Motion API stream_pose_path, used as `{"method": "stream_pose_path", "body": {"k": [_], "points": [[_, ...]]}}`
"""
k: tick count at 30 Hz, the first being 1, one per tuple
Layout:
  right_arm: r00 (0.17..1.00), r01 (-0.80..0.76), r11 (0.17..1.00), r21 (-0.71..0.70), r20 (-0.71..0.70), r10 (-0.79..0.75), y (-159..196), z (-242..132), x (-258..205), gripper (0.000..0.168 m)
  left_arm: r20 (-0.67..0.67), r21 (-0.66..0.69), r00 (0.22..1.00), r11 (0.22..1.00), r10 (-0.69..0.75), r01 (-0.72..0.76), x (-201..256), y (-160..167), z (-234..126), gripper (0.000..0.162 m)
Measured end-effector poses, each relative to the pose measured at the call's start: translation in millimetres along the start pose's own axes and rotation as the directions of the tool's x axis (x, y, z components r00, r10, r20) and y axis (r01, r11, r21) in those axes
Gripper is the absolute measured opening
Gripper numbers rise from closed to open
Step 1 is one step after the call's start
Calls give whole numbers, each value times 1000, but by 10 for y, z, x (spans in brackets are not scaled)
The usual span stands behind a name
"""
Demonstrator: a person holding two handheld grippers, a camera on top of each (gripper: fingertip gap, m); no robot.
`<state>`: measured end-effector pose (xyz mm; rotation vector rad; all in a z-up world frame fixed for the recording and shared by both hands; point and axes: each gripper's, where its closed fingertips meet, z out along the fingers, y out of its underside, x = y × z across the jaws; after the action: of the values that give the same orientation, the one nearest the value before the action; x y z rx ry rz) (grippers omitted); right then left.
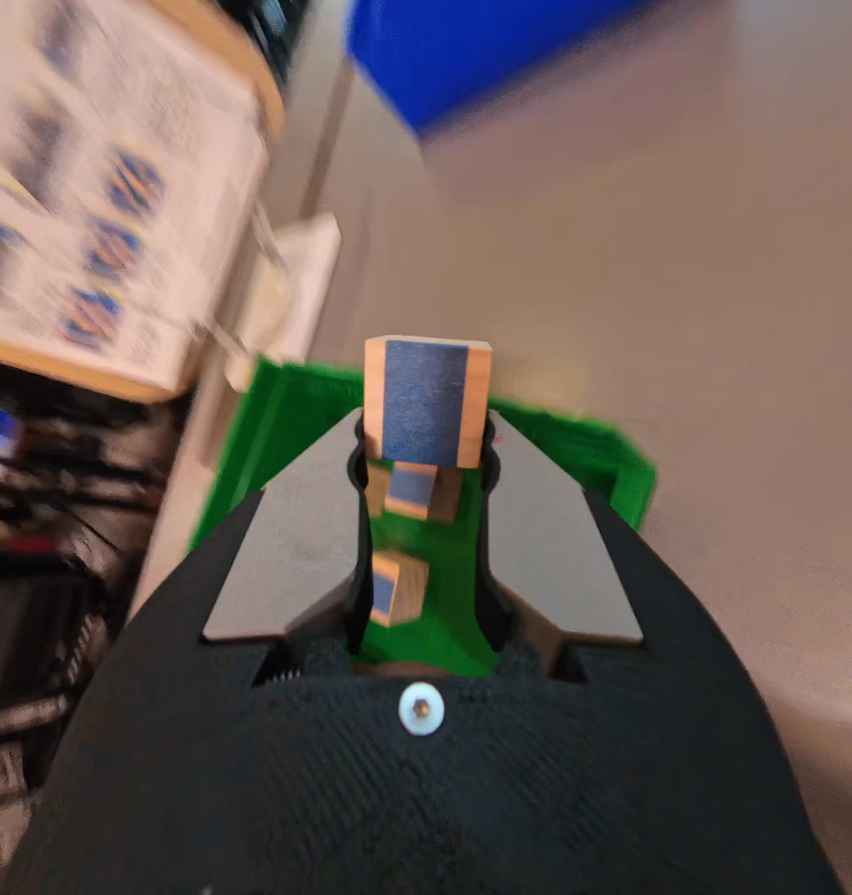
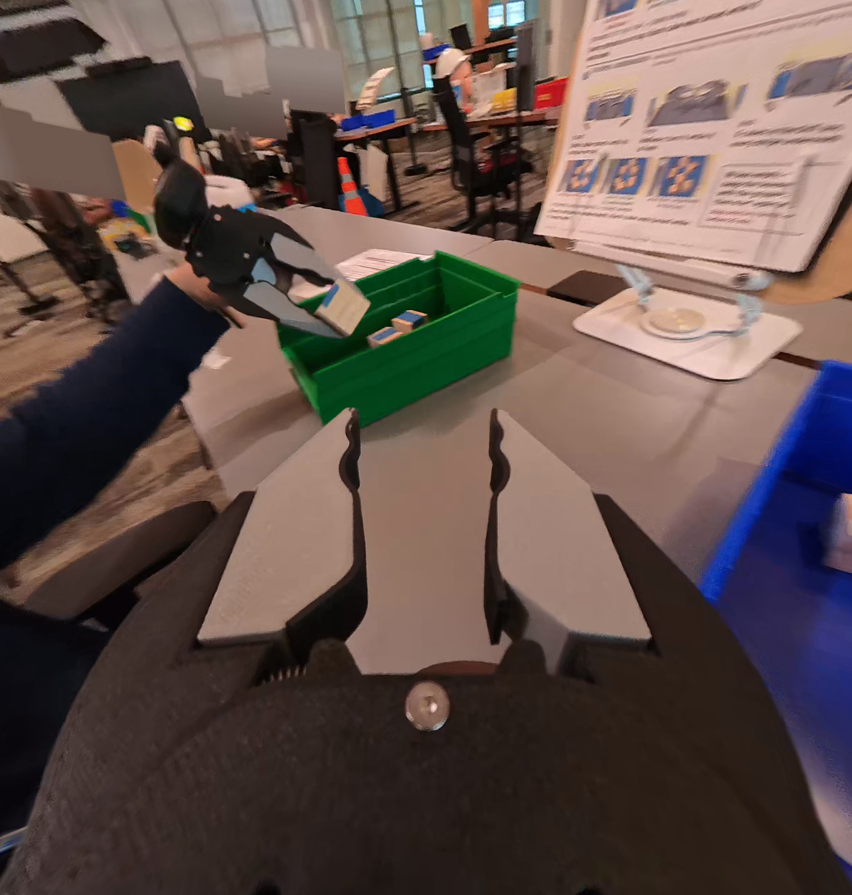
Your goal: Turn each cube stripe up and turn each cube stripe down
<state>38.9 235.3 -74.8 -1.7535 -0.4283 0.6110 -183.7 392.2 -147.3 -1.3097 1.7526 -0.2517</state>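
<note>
One cube (image 1: 428, 402) is clamped stripe-toward-me in my left gripper (image 1: 426, 436) above the green bin (image 2: 414, 373), two more wait inside at 12 o'clock, right gripper (image 2: 425, 436) released and empty.

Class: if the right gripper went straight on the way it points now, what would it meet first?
Probably the near wall of the green bin, across bare table. The open right gripper holds nothing and points roughly at it, though depth is unclear.
</note>
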Motion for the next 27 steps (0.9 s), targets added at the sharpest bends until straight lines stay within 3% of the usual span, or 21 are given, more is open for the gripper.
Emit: {"method": "stream_pose_path", "body": {"k": [3, 5, 9, 11, 14, 16, 20, 23, 27], "points": [[978, -73, 997, -24, 193, 76, 80, 201, -339, 53, 127, 311, 989, 943, 79, -115, 318, -768, -261, 44], [920, -138, 989, -62, 362, 151, 143, 316, -665, 54, 205, 444, 973, 876, 102, -186, 610, -1191, -326, 44], [814, -206, 971, -120, 530, 238, 227, 439, -1054, 58, 290, 606, 950, 747, 114, -275, 1111, -1771, -329, 44], [765, -233, 966, -117, 592, 256, 202, 420, -1191, 58, 262, 669, 956, 690, 129, -276, 1289, -1936, -312, 44], [705, -232, 961, -151, 655, 273, 230, 394, -1352, 56, 263, 686, 952, 664, 156, -298, 1403, -2038, -240, 44], [656, -236, 957, -168, 699, 285, 226, 351, -1434, 43, 266, 710, 955, 643, 132, -287, 1405, -2067, -228, 44], [717, -222, 963, -155, 643, 269, 252, 438, -1329, 43, 253, 687, 962, 681, 103, -254, 1347, -1981, -108, 44], [736, -230, 963, -141, 622, 267, 237, 461, -1294, 42, 329, 657, 940, 693, 91, -297, 1310, -1969, -93, 43], [828, -178, 979, -103, 522, 206, 219, 461, -1109, 42, 381, 613, 919, 716, 103, -335, 1262, -1949, -145, 41]]}}
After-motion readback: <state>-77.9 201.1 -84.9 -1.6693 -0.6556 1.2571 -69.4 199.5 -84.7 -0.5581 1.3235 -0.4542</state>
